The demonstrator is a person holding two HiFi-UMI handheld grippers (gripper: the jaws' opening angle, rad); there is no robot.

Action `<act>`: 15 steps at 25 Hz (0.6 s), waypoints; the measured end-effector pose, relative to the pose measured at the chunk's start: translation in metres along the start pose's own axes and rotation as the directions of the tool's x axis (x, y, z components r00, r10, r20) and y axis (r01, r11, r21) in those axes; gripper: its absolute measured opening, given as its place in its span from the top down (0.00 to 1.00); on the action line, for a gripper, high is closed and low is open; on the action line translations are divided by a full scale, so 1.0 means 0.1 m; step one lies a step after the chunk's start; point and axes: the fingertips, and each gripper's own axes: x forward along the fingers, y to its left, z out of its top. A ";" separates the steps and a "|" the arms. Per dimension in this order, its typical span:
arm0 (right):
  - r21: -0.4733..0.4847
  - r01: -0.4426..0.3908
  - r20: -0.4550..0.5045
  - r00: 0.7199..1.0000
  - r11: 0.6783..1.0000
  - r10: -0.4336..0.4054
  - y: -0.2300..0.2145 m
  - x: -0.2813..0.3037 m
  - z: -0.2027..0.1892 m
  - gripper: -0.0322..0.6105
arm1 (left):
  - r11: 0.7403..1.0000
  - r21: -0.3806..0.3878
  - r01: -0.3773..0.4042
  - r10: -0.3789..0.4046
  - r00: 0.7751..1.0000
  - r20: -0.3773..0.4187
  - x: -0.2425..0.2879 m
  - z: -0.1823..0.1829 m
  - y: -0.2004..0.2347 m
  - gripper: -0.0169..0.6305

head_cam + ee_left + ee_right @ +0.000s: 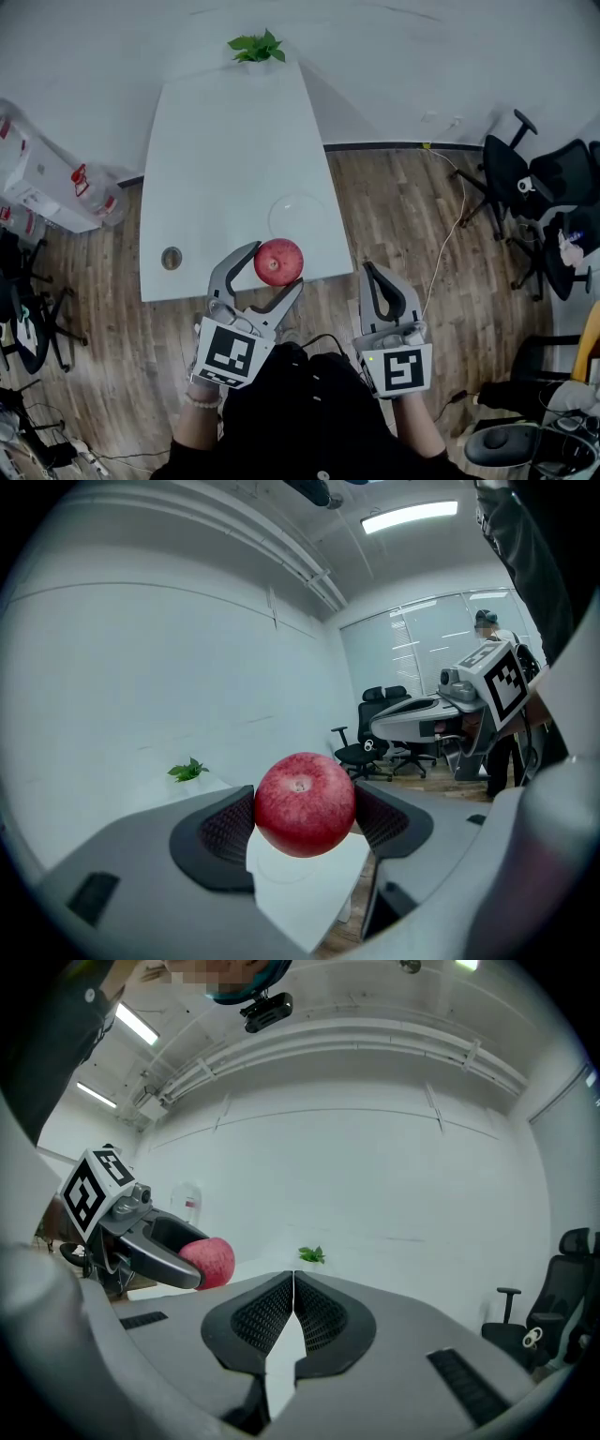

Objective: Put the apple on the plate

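Left gripper (277, 265) clamps the apple (305, 803) over the table's (225, 141) near edge, just short of the plate (300, 221); right gripper (368, 270) hangs empty, jaws together. Released early, the round apple could roll off.

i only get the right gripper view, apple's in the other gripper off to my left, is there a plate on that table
Observer: Yes. The head view shows a clear plate on the white table, close to its near edge.
Operator: is the apple over it
Observer: Not quite. The apple hangs at the plate's near rim, by the table edge, and is not set down.
Operator: grip ok?
Observer: The left gripper view shows the left gripper with one pad on each side of the apple, stem end facing the camera.
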 end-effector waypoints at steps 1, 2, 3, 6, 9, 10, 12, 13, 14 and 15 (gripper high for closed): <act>0.001 0.002 -0.003 1.000 1.000 -0.002 0.00 0.02 -0.01 0.89 | 1.000 -0.023 -0.007 0.007 1.000 -0.009 -0.01 -0.01 0.01 0.44; 0.002 0.006 -0.005 1.000 1.000 -0.006 0.00 0.04 -0.02 0.89 | 0.998 -0.053 -0.018 0.017 1.000 -0.019 -0.02 -0.02 0.04 0.44; 0.006 0.014 -0.007 1.000 1.000 -0.014 -0.01 0.06 -0.02 0.89 | 0.997 -0.075 -0.027 0.025 0.999 -0.027 -0.02 -0.03 0.06 0.44; 0.013 0.021 -0.014 1.000 1.000 -0.021 0.01 0.10 -0.02 0.89 | 0.998 -0.060 -0.022 0.021 1.000 -0.021 -0.02 -0.07 0.11 0.44; 0.003 0.006 -0.013 1.000 1.000 -0.006 0.05 0.10 -0.02 0.89 | 1.000 -0.009 -0.004 0.004 1.000 0.002 -0.02 -0.09 0.12 0.44; 0.003 0.006 -0.010 1.000 1.000 -0.006 0.05 0.09 -0.01 0.89 | 1.000 -0.008 -0.006 0.006 1.000 0.003 -0.01 -0.09 0.12 0.44; 0.006 0.011 -0.009 1.000 1.000 -0.011 0.02 0.09 -0.02 0.89 | 1.000 -0.012 -0.010 0.010 1.000 0.001 0.00 -0.09 0.12 0.44; 0.006 0.011 -0.010 1.000 1.000 -0.010 0.01 0.10 -0.03 0.89 | 1.000 -0.022 -0.015 0.015 1.000 -0.001 0.01 -0.09 0.13 0.44; 0.004 0.009 -0.011 1.000 1.000 -0.009 0.00 0.11 -0.03 0.89 | 0.999 -0.039 -0.023 0.023 1.000 -0.006 0.02 -0.09 0.14 0.44; 0.002 0.005 -0.011 1.000 1.000 -0.005 -0.01 0.13 -0.02 0.89 | 0.998 -0.056 -0.031 0.031 0.999 -0.012 0.03 -0.08 0.16 0.44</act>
